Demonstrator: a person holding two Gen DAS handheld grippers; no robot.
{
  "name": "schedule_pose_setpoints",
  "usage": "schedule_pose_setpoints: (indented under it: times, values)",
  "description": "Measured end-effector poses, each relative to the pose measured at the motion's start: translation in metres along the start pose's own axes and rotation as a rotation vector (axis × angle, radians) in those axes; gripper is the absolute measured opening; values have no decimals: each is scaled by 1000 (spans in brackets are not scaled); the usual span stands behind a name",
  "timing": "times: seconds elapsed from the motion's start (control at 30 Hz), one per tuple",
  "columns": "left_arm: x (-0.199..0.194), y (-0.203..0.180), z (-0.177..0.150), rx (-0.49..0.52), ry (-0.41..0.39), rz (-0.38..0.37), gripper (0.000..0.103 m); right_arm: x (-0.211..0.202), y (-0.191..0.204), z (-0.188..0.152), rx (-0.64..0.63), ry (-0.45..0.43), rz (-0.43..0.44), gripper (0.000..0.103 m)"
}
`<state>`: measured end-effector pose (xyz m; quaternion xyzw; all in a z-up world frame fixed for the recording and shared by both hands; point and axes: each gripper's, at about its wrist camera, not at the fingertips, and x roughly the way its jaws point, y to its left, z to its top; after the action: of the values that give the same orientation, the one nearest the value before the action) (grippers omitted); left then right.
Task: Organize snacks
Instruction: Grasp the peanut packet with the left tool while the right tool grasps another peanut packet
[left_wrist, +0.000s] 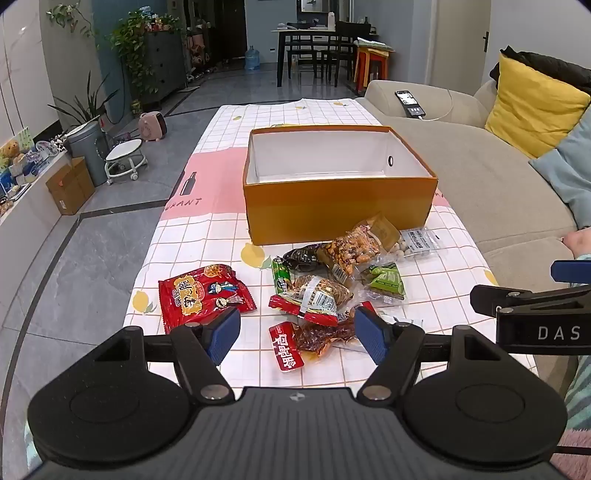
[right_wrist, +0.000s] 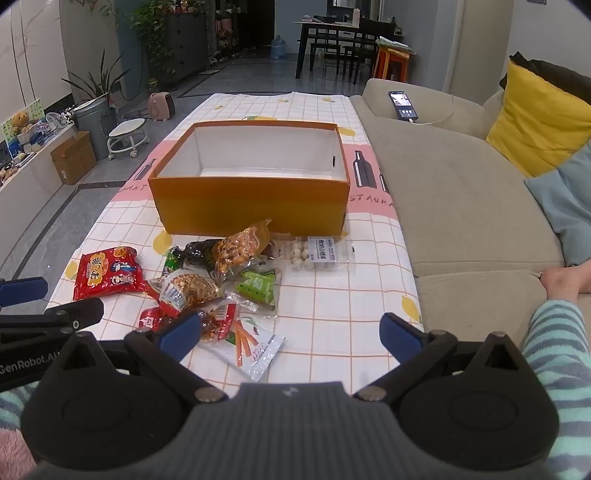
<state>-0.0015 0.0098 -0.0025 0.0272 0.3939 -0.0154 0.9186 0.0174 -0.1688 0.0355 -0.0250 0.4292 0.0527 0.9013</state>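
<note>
Both grippers hang spread and empty: left gripper (left_wrist: 295, 334), right gripper (right_wrist: 290, 338). Snack pile (left_wrist: 325, 284) sits mid-frame on the counter (left_wrist: 207, 236), the orange box (left_wrist: 340, 206) just behind. We'd pinch one loose outer packet first, probably the red bag (left_wrist: 205, 295).

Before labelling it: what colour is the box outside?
Orange box, white inside; the right wrist view shows it best.

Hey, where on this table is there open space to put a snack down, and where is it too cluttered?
Free: inside the orange box, which looks empty; the cloth between the clear bag of white balls and the sofa; and the cloth left of the box. Crowded: the snack pile in front of the box, out to the big red packet.
</note>
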Motion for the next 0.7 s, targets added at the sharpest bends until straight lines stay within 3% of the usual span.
schedule_pose_setpoints:
  times: [0.37,0.7]
  values:
    - [2,0,1,1,5,-32,82,0,-1,0,0,-28,16,99]
    - [12,5,11,-18,19,-121,59,6,2,-1,-40,-150,80,99]
